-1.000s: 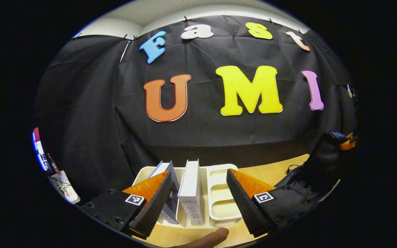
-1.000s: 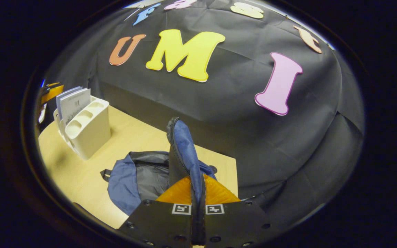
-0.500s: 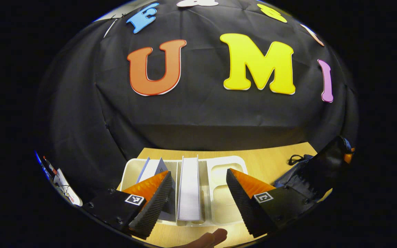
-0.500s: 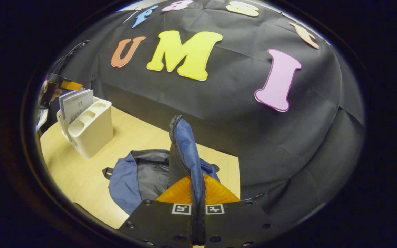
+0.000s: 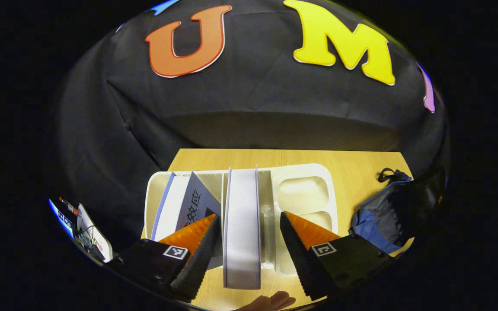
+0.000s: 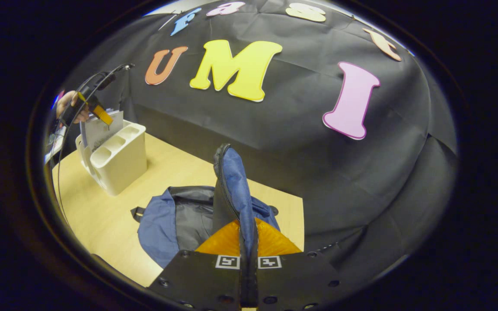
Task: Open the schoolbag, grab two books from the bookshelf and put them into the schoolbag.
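A pale wooden table (image 6: 102,216) stands before the black cloth wall of the booth, and on it we have the white bookshelf (image 5: 301,190) at one side and the schoolbag (image 6: 175,220) at the other, well apart. We hold the left gripper (image 5: 245,252) above the bookshelf, looking down into its slots; the thick white book (image 5: 242,229) stands upright on edge in the middle slot, right between our two fingers, its long axis running straight away from us in line with the fingers. A second book (image 5: 188,203) leans in the slot to the left, just beside the left finger, which partly covers it. The left jaws stand wide open, wider than the white book is thick, with a gap on either side, so they touch nothing as far as we can tell. We judge the coming move to be a short descent and a squeeze across the book's covers; the left gripper is plainly the nearer one. In the right gripper view, the left gripper (image 6: 95,110) shows far off over the bookshelf (image 6: 115,160). Our right gripper (image 6: 248,242) has its fingers pressed together on the schoolbag's blue flap (image 6: 231,181), which stands lifted so that the bag's grey lining lies open and ready to take the books.
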